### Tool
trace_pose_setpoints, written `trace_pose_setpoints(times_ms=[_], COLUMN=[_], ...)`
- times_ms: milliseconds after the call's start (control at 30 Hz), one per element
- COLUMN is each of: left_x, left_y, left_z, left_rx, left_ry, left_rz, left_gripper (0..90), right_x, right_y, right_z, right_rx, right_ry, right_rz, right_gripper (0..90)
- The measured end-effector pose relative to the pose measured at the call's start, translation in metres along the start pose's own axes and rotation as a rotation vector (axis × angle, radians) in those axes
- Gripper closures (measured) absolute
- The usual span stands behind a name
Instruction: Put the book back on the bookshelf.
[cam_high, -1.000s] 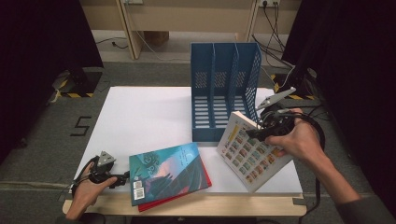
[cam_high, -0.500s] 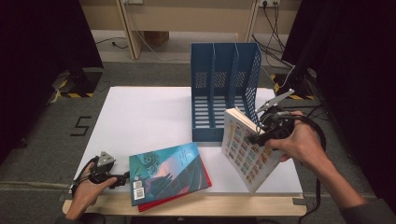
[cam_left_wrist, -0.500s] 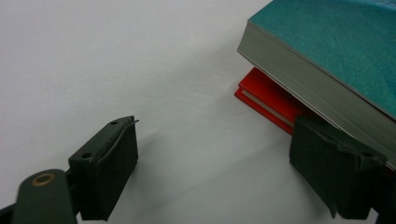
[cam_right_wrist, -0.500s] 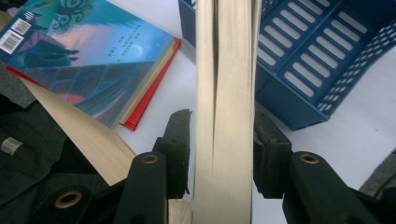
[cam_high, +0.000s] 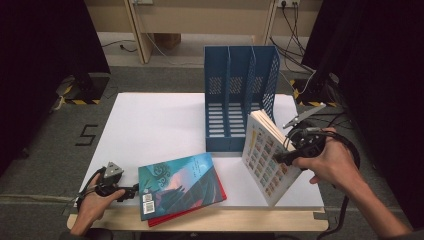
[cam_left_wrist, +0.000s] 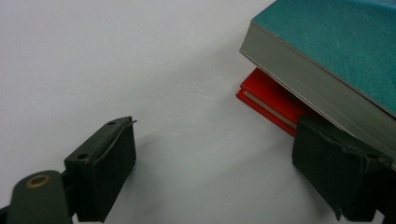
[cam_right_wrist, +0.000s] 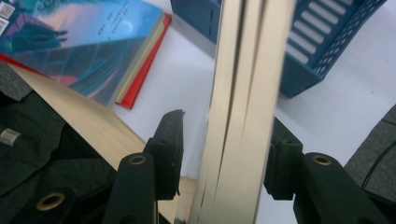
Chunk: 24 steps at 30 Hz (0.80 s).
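White-paged softcover book with a grid of small coloured pictures on its cover (cam_high: 265, 155) stands on its lower edge on the white worktop (cam_high: 160, 125), near the right front corner, just in front of the blue perforated plastic three-slot file rack (cam_high: 240, 95). Long axis runs from the near right corner up and back toward the rack; the cover faces left, the top leans left, the page block faces the right gripper (cam_high: 292, 150).

Right gripper view: the page edges (cam_right_wrist: 238, 116) stand between the two fingers; the right finger (cam_right_wrist: 280, 163) lies against the book, the left finger (cam_right_wrist: 170, 149) stands clear with a gap. Jaws have just been opening; no clamp on the book.

Against the frame one second ago: the book stands much steeper, then it lay tilted with the cover facing up; its top edge is now nearer the rack.

Left gripper (cam_high: 125, 191) rests at the near left worktop edge, fingers wide, nothing between them, just beside the teal-covered book (cam_high: 177, 182) lying on a red book (cam_left_wrist: 271, 95). Unchanged position.
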<state>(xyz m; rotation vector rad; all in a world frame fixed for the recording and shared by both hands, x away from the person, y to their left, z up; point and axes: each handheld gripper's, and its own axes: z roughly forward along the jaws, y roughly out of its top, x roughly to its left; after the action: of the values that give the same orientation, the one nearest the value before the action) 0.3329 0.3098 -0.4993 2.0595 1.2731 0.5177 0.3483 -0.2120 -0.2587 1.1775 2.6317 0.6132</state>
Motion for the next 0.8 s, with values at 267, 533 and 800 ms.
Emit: trace_pose_setpoints(times_ms=[267,533,800], left_x=[0.0,0.0,0.003], left_y=[0.001,0.001,0.002], left_z=[0.0,0.001,0.003], left_rx=[0.003,0.002,0.006], left_ry=[0.001,-0.001,-0.007], left_rz=[0.002,0.004,0.009], left_gripper=[12.4,12.3,7.5], right_x=[-0.009,-0.022,-0.035], right_y=[-0.009,-0.006,-0.004], right_z=[0.006,0.005,0.002], right_rx=[0.026,0.036,0.021], right_ry=[-0.009,-0.027,-0.028], right_rz=[0.018,0.026,0.021], right_gripper=[60.0,69.8,74.0])
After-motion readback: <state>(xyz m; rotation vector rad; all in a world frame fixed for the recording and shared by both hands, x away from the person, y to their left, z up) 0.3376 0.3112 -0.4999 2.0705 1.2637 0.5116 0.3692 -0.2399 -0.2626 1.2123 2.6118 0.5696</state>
